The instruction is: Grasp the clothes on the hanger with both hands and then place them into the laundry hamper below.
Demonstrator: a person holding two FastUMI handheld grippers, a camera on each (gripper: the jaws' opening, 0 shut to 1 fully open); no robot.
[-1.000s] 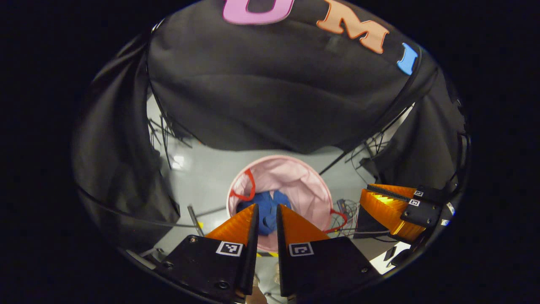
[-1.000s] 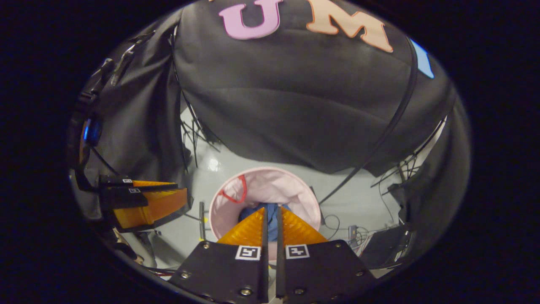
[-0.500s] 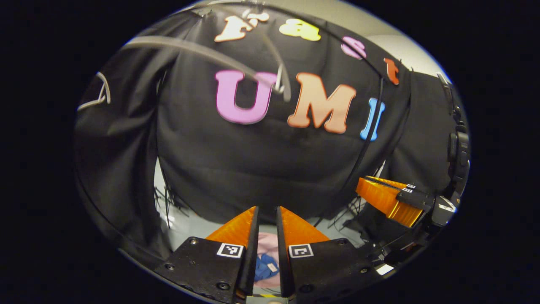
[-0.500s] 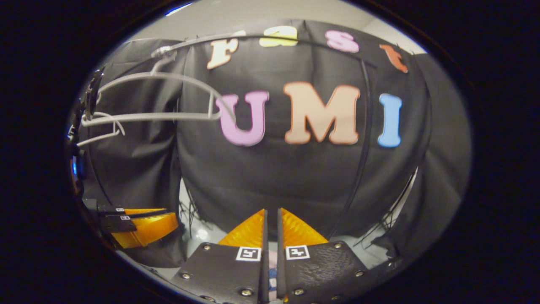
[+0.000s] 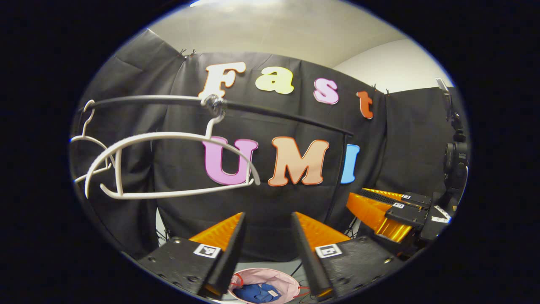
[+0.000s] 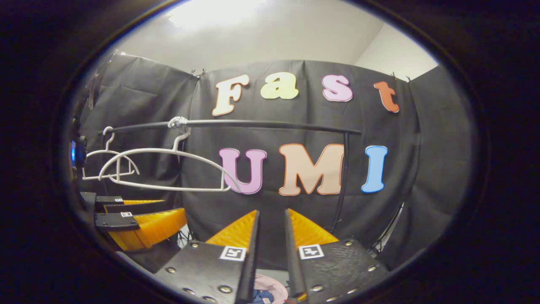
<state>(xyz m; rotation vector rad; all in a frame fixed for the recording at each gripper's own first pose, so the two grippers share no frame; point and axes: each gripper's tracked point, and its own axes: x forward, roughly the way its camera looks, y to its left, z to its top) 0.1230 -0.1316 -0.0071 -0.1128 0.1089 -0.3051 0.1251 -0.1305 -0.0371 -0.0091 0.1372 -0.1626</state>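
Rail (image 6: 270, 124): a dark bar is seen running level across the booth wall, with two bare white hangers hung from it.
Large hanger (image 5: 168, 139): hooked on the rail; no garment is carried.
Small hanger (image 6: 105, 158): hung further along the rail, near its far end, likewise bare.
Left claw (image 5: 265, 219): held level and pointed at the wall; its fingers are spread wide, with nothing between them.
Right claw (image 6: 271, 217): held level beside the left one; its fingers are parted by a narrow gap, and nothing is pinched.
Markings: a square black-and-white code tag (image 5: 207, 250) is fixed on each finger mount; it cannot be read.
Laundry hamper (image 5: 270, 276): pink, seen on the floor below and between the left claw's fingers.
Clothes (image 5: 255, 292): a blue garment is seen lying inside the hamper.
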